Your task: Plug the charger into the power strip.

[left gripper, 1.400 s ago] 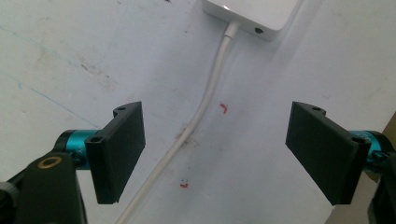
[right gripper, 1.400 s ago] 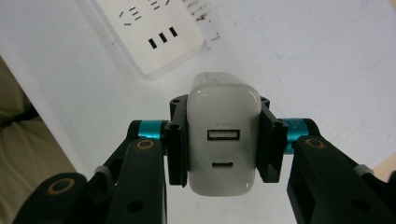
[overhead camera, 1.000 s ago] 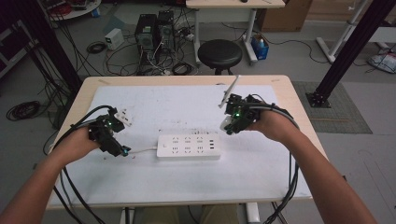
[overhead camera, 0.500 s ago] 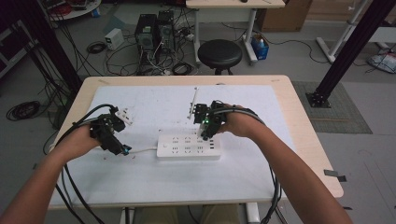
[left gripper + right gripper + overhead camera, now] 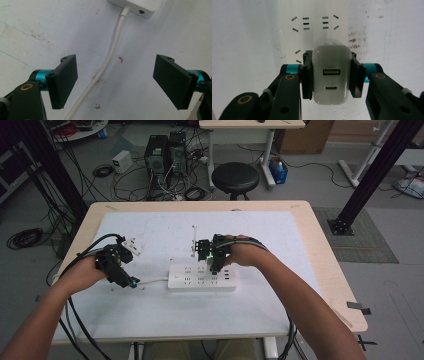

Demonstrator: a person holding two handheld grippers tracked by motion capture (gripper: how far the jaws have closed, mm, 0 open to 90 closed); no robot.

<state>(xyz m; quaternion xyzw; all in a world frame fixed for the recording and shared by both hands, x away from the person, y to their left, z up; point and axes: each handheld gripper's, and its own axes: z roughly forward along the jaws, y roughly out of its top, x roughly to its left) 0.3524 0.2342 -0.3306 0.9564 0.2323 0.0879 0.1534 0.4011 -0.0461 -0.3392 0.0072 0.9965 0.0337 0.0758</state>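
Right gripper view shows the right gripper with its jaws clamped on a white charger, held over the sockets of the power strip lying near the middle of the surface. Left gripper hovers with jaws wide apart over the strip's cord. If the prongs miss the slots, pressing down could tilt the charger or shove the unheld strip sideways.

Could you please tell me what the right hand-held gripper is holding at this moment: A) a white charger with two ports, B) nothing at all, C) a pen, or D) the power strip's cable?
A: in the right gripper view, the right hand-held gripper has its jaws clamped on either side of a white charger with two ports, above the power strip.
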